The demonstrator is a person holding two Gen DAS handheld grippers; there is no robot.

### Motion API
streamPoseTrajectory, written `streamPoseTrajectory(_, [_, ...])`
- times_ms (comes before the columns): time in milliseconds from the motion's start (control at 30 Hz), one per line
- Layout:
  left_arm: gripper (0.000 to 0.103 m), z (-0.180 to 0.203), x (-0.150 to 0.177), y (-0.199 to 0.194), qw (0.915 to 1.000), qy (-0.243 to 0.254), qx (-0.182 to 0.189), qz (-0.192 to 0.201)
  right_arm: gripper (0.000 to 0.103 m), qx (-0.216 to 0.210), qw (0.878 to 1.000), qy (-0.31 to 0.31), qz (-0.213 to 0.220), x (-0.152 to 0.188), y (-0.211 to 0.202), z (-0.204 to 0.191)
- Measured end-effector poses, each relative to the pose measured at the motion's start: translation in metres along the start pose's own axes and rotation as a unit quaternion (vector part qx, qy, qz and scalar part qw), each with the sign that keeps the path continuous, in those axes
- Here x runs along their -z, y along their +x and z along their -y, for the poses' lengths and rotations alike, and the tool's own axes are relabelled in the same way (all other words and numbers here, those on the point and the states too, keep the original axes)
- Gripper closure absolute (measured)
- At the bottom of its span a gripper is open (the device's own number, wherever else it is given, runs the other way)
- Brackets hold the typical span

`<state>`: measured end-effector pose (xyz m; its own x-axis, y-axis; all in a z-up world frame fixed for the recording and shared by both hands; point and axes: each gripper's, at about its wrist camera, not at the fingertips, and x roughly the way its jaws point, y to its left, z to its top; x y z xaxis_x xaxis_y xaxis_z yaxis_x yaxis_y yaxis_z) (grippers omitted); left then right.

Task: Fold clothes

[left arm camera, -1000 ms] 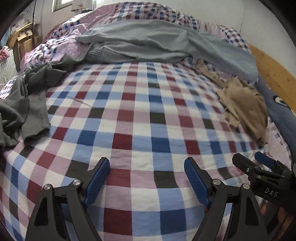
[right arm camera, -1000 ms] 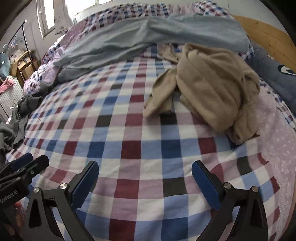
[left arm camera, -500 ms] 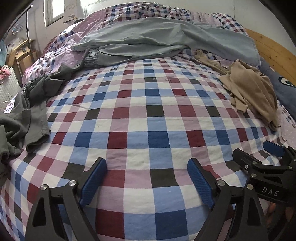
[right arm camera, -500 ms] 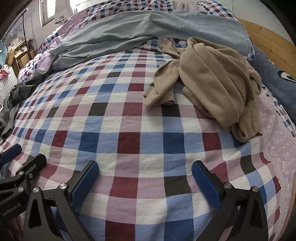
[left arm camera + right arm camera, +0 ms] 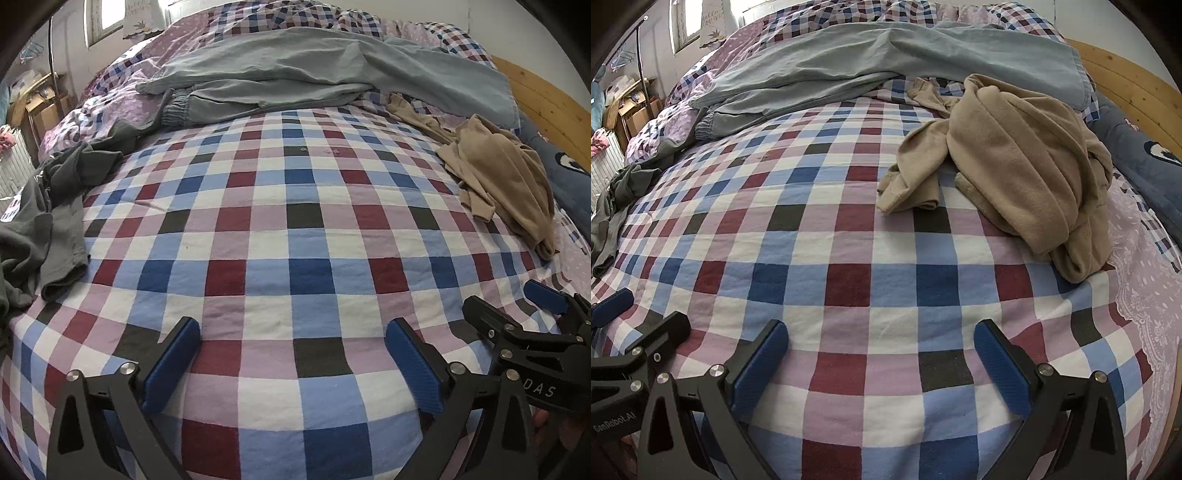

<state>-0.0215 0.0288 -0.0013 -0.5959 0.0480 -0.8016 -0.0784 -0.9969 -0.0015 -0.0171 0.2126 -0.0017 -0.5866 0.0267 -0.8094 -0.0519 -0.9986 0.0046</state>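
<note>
Soft, even daylight comes from a window (image 5: 105, 20) at the upper left, which is blown out to white. Shadows on the bed (image 5: 295, 229) are faint. Both views are sharp at centre, with strong fisheye bending and dark vignetted corners at the edges

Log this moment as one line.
phase: pre-grasp | left hand-held gripper: open, empty | right hand-held gripper: open, empty | tan garment: crumpled, unfolded | grey-blue trousers: spread at far side | dark grey garment: left edge
</note>
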Motion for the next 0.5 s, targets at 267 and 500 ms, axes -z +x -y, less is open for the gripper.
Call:
streamPoseTrajectory(267, [0.001, 0.0023, 0.0016, -0.0005, 1.0, 0.002, -0.003, 0.0, 0.0, -0.001, 1.0, -0.001, 0.001, -0.0001, 0.0002, 0.0001])
streamPoseTrajectory(500, [0.001, 0.0012, 0.0018, -0.0004, 1.0, 0.002, -0.002, 0.001, 0.0, -0.001, 1.0, -0.002, 0.001, 0.0002, -0.0001, 0.0009])
